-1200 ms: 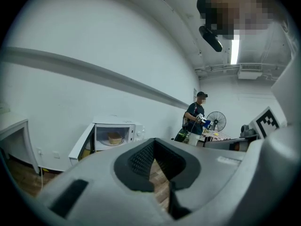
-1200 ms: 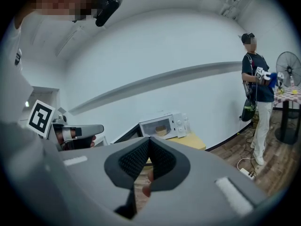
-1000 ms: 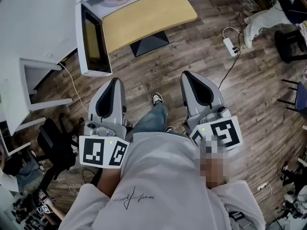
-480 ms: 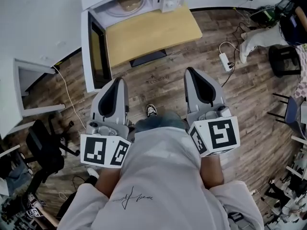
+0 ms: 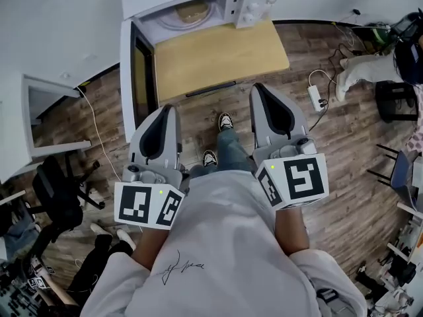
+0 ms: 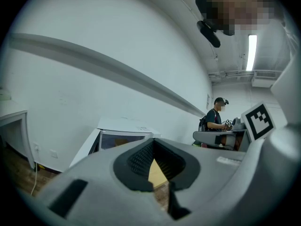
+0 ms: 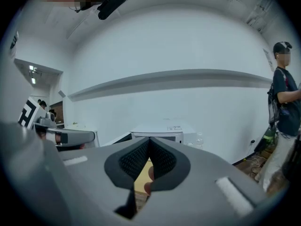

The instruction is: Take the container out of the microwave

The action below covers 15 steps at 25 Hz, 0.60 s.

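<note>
The white microwave (image 5: pixel 198 5) stands at the back of a wooden table (image 5: pixel 218 58), its door (image 5: pixel 135 65) swung open to the left. Inside, a round tan container (image 5: pixel 190 10) rests on the glass turntable. My left gripper (image 5: pixel 168 109) is shut and empty, short of the table's front edge and beside the open door. My right gripper (image 5: pixel 259 88) is also shut with nothing in it, its tip at the table's front edge. The left gripper view has the jaws (image 6: pixel 153 142) closed, pointing toward the microwave (image 6: pixel 123 136). The right gripper (image 7: pixel 149 140) also faces the microwave (image 7: pixel 162 130).
A white cabinet (image 5: pixel 39 111) and a black office chair (image 5: pixel 59 197) stand at the left. A power strip (image 5: pixel 314 98) with cables lies on the wood floor at the right. Another person (image 7: pixel 282 107) stands to the right. My feet (image 5: pixel 226 121) are just before the table.
Both grippers have moved forward toward the table. The microwave and table have come closer and more fully into view. Both stay shut.
</note>
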### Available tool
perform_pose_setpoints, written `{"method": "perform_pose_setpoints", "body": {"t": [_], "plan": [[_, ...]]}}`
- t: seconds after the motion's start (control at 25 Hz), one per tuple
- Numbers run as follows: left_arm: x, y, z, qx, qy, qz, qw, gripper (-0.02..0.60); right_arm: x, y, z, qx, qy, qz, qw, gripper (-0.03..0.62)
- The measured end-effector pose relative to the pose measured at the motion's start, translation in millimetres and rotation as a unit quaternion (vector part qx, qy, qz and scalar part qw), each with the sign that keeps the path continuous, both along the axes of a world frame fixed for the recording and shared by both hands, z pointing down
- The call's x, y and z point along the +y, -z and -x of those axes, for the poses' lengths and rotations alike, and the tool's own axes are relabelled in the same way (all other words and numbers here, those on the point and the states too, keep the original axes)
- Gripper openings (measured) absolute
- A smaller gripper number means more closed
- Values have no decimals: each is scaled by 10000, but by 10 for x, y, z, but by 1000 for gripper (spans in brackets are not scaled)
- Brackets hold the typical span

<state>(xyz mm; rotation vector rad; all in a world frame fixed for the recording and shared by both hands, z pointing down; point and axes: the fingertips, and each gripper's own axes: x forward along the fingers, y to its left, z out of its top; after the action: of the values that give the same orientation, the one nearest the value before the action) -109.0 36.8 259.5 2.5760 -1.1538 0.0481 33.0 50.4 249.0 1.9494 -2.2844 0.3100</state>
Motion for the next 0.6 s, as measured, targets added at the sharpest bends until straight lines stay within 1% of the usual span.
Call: {"method": "perform_pose_setpoints", "body": {"t": [0.28, 0.4, 0.6], "plan": [[-498, 47, -281, 7, 21, 33, 10000, -9, -586, 30, -79, -93, 463, 18, 9989, 11], [-703, 19, -395, -40, 22, 75, 10000, -9, -847, 22, -148, -67, 569, 50, 9983, 11], [-1019, 1, -512, -144, 203, 26, 9997, -9, -1243, 1, -265, 41, 749, 49, 9972, 9]]}}
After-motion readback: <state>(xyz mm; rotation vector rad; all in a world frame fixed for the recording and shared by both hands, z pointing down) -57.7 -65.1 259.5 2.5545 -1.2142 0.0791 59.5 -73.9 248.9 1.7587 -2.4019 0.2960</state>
